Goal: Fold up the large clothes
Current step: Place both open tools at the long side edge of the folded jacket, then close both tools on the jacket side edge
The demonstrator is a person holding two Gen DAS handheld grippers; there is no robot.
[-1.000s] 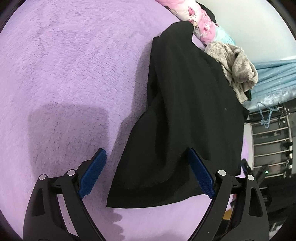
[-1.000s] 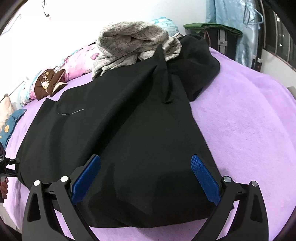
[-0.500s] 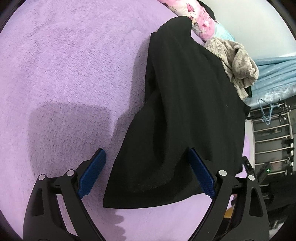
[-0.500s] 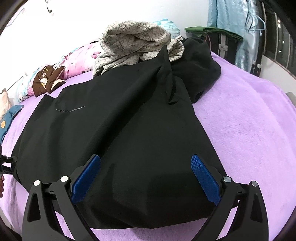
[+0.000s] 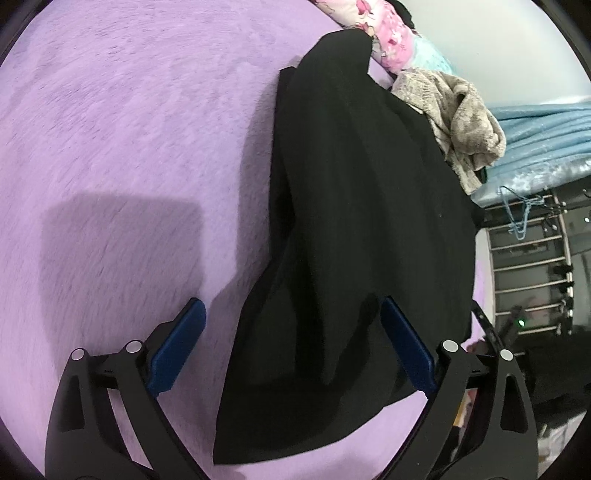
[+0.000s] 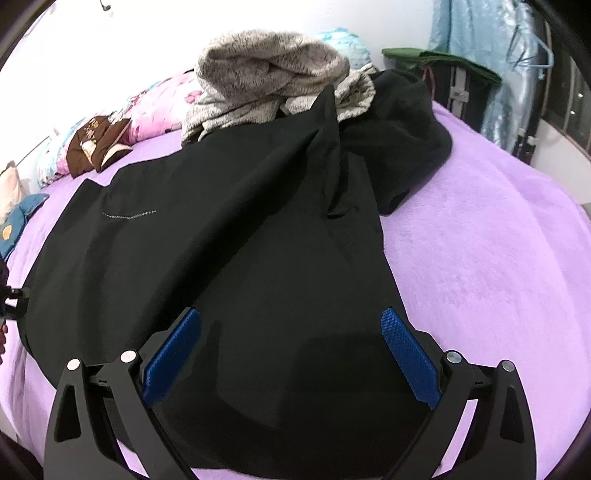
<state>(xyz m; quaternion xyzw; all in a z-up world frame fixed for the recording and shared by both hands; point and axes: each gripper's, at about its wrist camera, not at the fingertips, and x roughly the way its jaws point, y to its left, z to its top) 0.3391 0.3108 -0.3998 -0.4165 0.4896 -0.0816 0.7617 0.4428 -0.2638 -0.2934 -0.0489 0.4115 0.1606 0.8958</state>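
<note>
Left jaws: your left gripper (image 5: 290, 345) is spread wide with nothing between its blue pads (image 5: 175, 350); the right-hand pad sits over the garment's edge, the left-hand pad over bare blanket.
Right jaws: your right gripper (image 6: 291, 356) is also released, both pads hovering over black cloth, gripping none of it.
Garment: the black garment (image 6: 229, 266) lies spread on the bed, running from between your right jaws away toward the far pile; in the left view the black garment (image 5: 354, 206) stretches ahead and to the right of the jaws, with its near corner hem just ahead of them.
Fold line: a raised crease runs ahead of your right jaws to a peak at the far edge.
Surface: a fuzzy purple blanket (image 5: 122, 129) covers the bed, bare to the left of your left jaws and to the right of your right jaws; a square shadow falls on it ahead of the left pad.
Beyond the garment: a grey fleece garment (image 6: 269, 85) is heaped at the far end, touching the black cloth, with pink floral bedding (image 6: 162, 107) to its left.
Room: a white wall (image 6: 155, 33) stands behind the pile, pale blue curtains (image 6: 480, 59) hang far right, and a metal rack (image 5: 532, 266) stands past the bed's edge to the right of your left jaws.
</note>
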